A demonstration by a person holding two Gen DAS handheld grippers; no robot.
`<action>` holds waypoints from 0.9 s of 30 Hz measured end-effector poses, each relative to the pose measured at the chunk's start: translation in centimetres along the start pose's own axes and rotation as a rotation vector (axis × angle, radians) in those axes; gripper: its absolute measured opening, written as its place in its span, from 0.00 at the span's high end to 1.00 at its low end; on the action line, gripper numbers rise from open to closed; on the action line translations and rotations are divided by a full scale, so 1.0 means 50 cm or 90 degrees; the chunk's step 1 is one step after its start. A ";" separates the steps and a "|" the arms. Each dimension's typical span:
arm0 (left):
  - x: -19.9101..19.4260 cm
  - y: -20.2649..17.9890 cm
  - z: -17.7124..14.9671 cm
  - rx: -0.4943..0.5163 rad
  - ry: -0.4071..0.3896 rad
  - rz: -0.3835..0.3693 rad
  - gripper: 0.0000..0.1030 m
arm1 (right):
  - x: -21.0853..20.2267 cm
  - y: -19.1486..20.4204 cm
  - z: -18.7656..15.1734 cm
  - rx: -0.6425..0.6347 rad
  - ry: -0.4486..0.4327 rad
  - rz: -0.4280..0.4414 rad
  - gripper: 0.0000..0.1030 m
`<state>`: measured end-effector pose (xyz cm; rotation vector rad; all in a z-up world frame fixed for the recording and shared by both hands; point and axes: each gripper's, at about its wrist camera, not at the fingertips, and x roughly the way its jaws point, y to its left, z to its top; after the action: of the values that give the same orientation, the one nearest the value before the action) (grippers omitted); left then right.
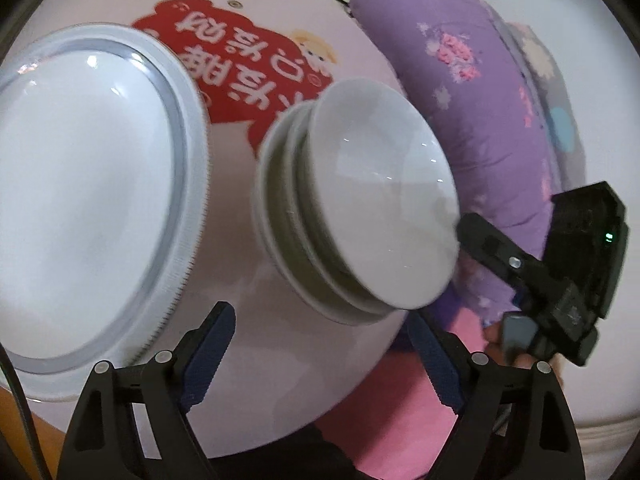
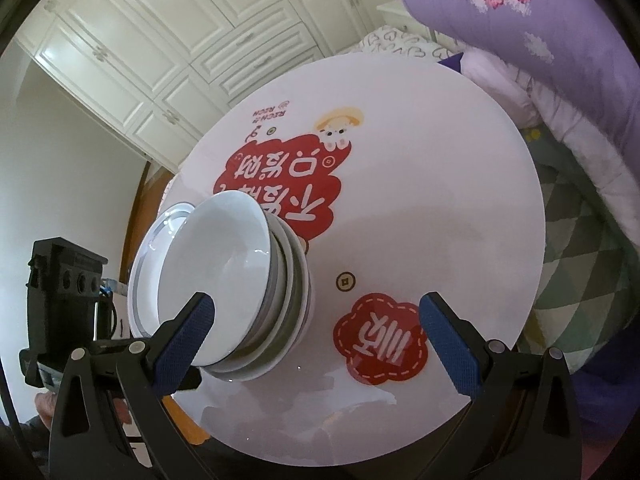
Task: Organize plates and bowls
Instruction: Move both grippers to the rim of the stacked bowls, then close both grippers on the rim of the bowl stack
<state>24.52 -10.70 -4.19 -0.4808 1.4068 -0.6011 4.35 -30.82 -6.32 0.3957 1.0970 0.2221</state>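
A stack of white bowls (image 1: 372,200) stands on a round white table (image 1: 248,280) with red print. A white plate with a grey ring (image 1: 80,200) lies to its left. My left gripper (image 1: 320,356) is open and empty, near the table's front edge, short of the bowls. In the right wrist view the bowl stack (image 2: 240,276) is at the left, with the plate (image 2: 160,240) behind it. My right gripper (image 2: 316,344) is open and empty beside the stack, its left finger (image 2: 188,328) in front of the top bowl's rim. The right gripper also shows in the left wrist view (image 1: 464,236) next to the top bowl.
A purple flowered quilt (image 1: 480,92) is bundled behind and right of the table. A pink cloth (image 1: 392,400) lies below the table edge. White cabinet doors (image 2: 160,40) stand behind. A green checked cover (image 2: 580,272) lies to the right of the table.
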 end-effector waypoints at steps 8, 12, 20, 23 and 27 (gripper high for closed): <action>-0.024 0.014 -0.002 0.001 -0.030 -0.031 0.17 | 0.009 -0.008 0.006 0.004 0.005 -0.003 0.00; -0.038 0.035 0.005 -0.031 -0.068 -0.019 0.11 | 0.017 -0.009 0.008 0.003 0.010 -0.004 0.00; 0.003 -0.002 0.010 -0.034 -0.081 0.035 0.13 | 0.050 -0.001 0.006 -0.007 0.031 -0.007 0.00; 0.016 -0.008 0.010 -0.041 -0.078 0.033 0.17 | 0.057 -0.002 0.008 -0.005 0.033 -0.009 0.03; 0.032 0.002 0.020 -0.055 -0.075 0.042 0.30 | 0.072 0.001 0.010 -0.009 0.044 -0.009 0.19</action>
<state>25.62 -11.71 -5.35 -0.5280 1.3355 -0.4526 6.39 -29.56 -9.07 0.3699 1.1648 0.2329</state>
